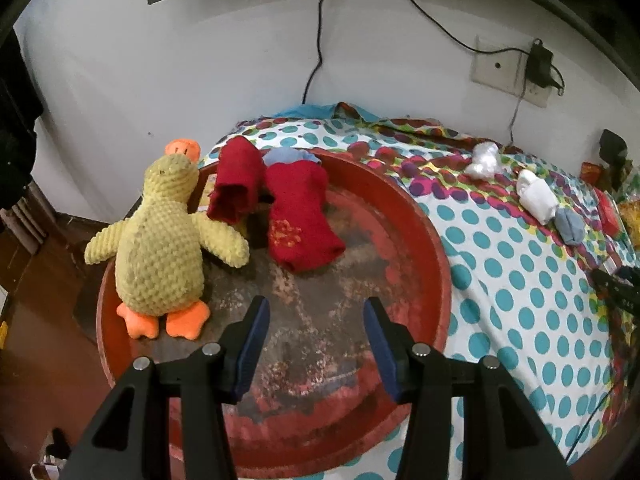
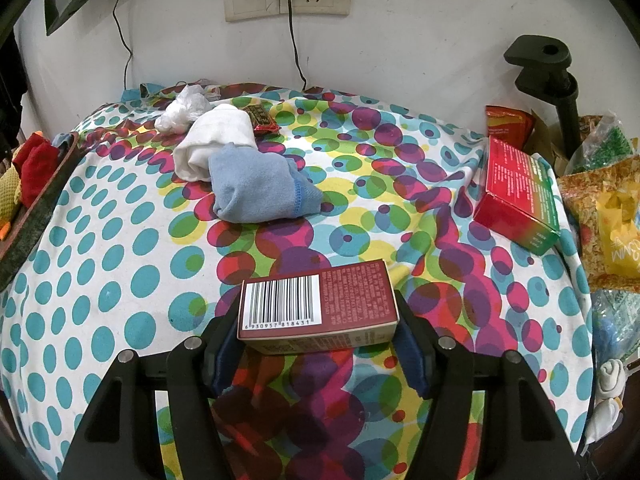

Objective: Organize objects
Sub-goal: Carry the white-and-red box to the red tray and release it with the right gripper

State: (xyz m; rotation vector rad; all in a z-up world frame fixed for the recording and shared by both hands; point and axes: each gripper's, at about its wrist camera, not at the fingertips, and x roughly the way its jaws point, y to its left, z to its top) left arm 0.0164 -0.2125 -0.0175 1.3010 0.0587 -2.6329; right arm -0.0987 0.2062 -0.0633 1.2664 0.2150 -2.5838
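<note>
My left gripper point(image 1: 316, 312) is open and empty above a round red tray point(image 1: 424, 240). On the tray lie a yellow plush duck point(image 1: 160, 248) at the left and two red socks point(image 1: 300, 220) at the back. My right gripper point(image 2: 318, 312) is shut on a dark red box with a barcode point(image 2: 318, 304), held above the dotted cloth point(image 2: 120, 248). A white sock point(image 2: 212, 140) and a blue sock point(image 2: 256, 188) lie on the cloth ahead of it, also seen in the left wrist view point(image 1: 536, 196).
A red and green box point(image 2: 520, 192) lies at the right on the cloth. Snack packets point(image 2: 608, 216) pile at the far right beside a black clamp stand point(image 2: 560, 92). A crumpled plastic wrap point(image 2: 184, 108) and a small dark packet point(image 2: 262, 118) lie near the wall. Cables hang from the wall sockets point(image 2: 288, 0).
</note>
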